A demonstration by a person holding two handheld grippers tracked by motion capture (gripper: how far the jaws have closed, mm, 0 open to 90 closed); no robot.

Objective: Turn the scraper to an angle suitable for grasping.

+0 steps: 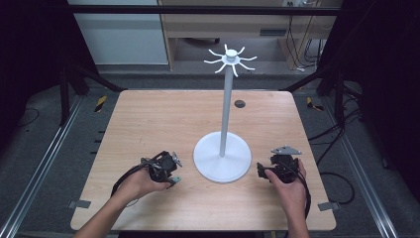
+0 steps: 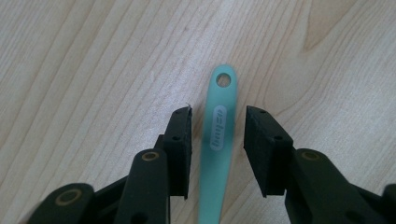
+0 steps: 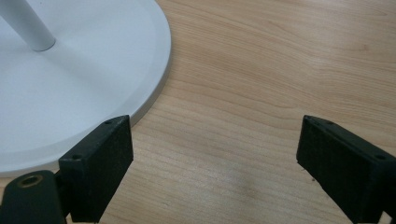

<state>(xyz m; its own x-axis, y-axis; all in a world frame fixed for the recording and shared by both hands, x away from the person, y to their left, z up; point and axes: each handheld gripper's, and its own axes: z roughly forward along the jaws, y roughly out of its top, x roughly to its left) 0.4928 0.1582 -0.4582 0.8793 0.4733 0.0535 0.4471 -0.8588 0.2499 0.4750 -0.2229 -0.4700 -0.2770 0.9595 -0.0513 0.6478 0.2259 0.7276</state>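
A pale teal handle (image 2: 218, 140) with a hanging hole at its end and a white label lies flat on the wooden table (image 2: 93, 70). My left gripper (image 2: 218, 116) points down over it, a black jaw on each side of the handle. A narrow gap shows on both sides, so the jaws are open and do not press. In the high view the left gripper (image 1: 162, 168) sits left of the white stand's round base (image 1: 210, 166). My right gripper (image 3: 215, 140) is wide open with nothing between its jaws, low over bare wood beside the base rim (image 3: 154, 93).
The white stand has a tall pole (image 1: 226, 109) topped by a ring of curved hooks (image 1: 230, 58). A small dark round hole (image 1: 239, 103) marks the table's far side. The right gripper (image 1: 277, 167) rests near the table's right front. Black frame bars surround the table.
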